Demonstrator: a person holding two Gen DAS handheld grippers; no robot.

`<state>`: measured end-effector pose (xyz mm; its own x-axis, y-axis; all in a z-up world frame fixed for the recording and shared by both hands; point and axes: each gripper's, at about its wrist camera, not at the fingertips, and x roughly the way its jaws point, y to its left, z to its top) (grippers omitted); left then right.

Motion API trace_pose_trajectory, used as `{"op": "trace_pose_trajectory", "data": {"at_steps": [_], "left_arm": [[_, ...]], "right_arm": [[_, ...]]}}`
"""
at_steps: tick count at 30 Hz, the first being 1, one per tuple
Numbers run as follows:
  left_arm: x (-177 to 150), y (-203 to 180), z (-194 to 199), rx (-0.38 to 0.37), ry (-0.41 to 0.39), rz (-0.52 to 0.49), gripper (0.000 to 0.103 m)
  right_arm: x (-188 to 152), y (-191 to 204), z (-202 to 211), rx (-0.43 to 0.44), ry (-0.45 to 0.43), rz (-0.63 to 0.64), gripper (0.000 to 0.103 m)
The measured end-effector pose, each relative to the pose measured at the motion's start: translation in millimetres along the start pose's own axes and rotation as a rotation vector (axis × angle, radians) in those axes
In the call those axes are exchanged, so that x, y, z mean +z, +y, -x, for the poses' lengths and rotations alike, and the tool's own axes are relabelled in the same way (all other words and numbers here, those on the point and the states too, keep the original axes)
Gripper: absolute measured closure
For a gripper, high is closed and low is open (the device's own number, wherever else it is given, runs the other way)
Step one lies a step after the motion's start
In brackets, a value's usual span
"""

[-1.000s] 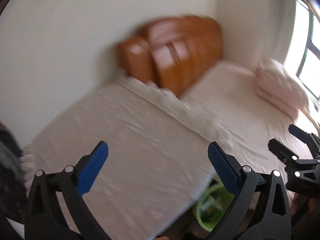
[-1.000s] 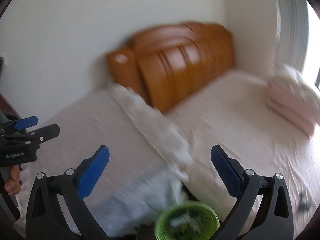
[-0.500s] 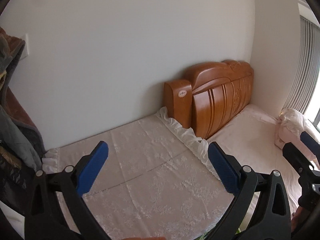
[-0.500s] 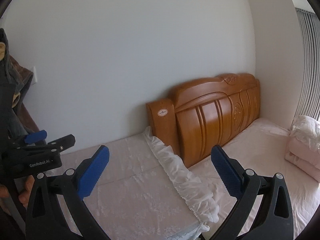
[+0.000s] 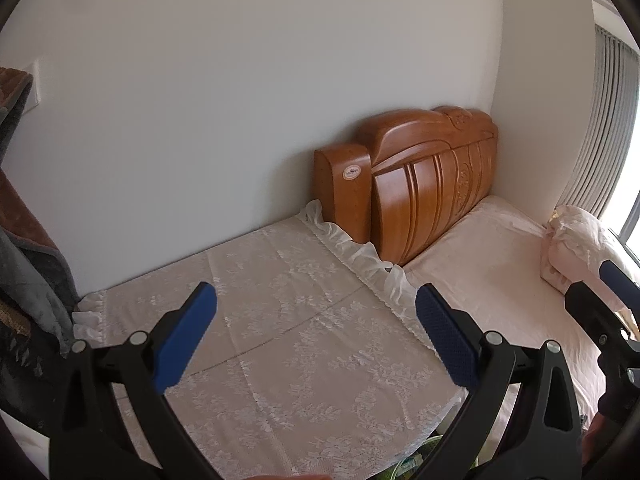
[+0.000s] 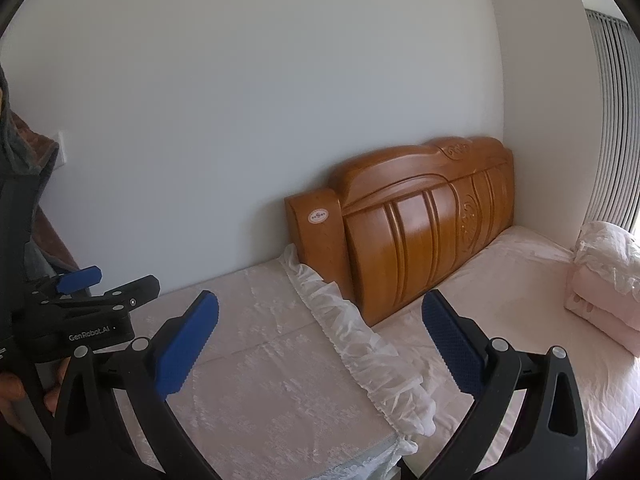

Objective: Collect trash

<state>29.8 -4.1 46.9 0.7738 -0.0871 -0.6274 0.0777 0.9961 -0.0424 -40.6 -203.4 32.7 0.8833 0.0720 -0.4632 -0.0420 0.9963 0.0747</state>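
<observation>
My left gripper (image 5: pixel 316 336) and my right gripper (image 6: pixel 320 334) are both spread wide and hold nothing, with lots of free air over the lace cloth (image 5: pixel 280 320). From left to right I see hanging clothes (image 5: pixel 24 264), the cloth's frilly edge, the wooden headboard (image 6: pixel 420 232) and the pink bed (image 6: pixel 520 300). The green trash bin (image 5: pixel 416 470) was easy to see a second ago, but now only a sliver peeks out under the cloth.

Left tool (image 5: pixel 316 332) spread wide over lace cloth (image 5: pixel 288 320), wooden headboard (image 5: pixel 424 188) beyond

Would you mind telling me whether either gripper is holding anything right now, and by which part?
Nothing is held: the left gripper and the right gripper are both open and empty.
</observation>
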Motion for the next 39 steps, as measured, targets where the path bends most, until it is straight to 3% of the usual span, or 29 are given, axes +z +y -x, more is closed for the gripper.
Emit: {"op": "trace_pose_trajectory", "data": {"at_steps": [39], "left_arm": [[-0.1, -5.2, 1.0, -0.008, 0.012, -0.014, 0.008]], "right_arm": [[-2.3, 3.0, 0.9, 0.009, 0.011, 0.002, 0.002]]}}
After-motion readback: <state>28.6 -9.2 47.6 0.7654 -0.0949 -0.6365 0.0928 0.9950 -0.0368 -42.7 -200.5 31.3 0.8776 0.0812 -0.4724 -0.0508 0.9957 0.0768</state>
